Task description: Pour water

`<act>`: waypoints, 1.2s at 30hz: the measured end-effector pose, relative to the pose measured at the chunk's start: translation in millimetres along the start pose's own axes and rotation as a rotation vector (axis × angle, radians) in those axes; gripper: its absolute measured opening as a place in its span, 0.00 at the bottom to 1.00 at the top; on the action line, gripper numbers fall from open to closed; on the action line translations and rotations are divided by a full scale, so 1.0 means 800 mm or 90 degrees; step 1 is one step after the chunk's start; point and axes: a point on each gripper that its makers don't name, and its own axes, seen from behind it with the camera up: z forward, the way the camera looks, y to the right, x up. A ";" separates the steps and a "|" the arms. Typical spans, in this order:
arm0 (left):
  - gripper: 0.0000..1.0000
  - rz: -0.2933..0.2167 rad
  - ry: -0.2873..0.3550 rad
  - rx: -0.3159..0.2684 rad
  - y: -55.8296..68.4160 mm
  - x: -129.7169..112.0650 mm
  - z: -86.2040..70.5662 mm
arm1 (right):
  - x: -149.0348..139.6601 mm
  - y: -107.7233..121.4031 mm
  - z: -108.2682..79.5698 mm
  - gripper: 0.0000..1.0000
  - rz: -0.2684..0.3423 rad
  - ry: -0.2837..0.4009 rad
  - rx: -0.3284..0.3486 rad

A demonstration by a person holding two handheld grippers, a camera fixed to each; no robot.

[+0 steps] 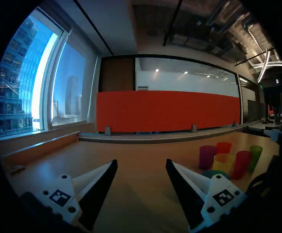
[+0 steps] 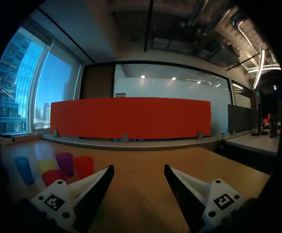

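A cluster of coloured plastic cups stands on the wooden table. In the left gripper view they sit at the right: a purple cup, an orange cup, a yellow cup, a red cup, a green cup and a teal rim behind the right finger. My left gripper is open and holds nothing. In the right gripper view the cups stand at the left: blue, yellow, purple, orange, red. My right gripper is open over bare table, with nothing between its fingers.
An orange partition runs along the table's far edge on a grey rail. Large windows line the left wall above a wooden ledge. Another desk stands to the right, beyond the table's edge.
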 end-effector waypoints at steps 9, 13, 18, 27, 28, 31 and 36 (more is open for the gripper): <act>0.92 0.000 0.000 0.000 0.000 0.000 0.000 | -0.001 0.000 0.001 0.99 0.002 -0.003 0.003; 0.93 0.000 0.000 0.000 0.000 0.000 0.000 | -0.001 0.002 0.000 0.99 0.002 -0.003 -0.001; 0.92 0.000 0.000 0.000 -0.001 0.000 0.000 | -0.001 0.002 -0.001 0.99 0.001 -0.004 0.000; 0.92 0.000 0.000 0.000 -0.001 0.000 0.000 | -0.002 0.002 0.000 0.99 0.002 -0.005 0.002; 0.92 0.000 0.000 0.000 -0.001 0.000 0.000 | -0.003 0.002 0.000 1.00 0.002 -0.005 0.002; 0.93 0.000 0.000 0.000 -0.001 0.000 0.000 | -0.003 0.003 0.000 0.99 0.003 -0.005 0.002; 0.92 0.000 0.000 0.000 -0.001 0.000 0.000 | -0.003 0.002 0.001 0.99 0.002 -0.006 0.002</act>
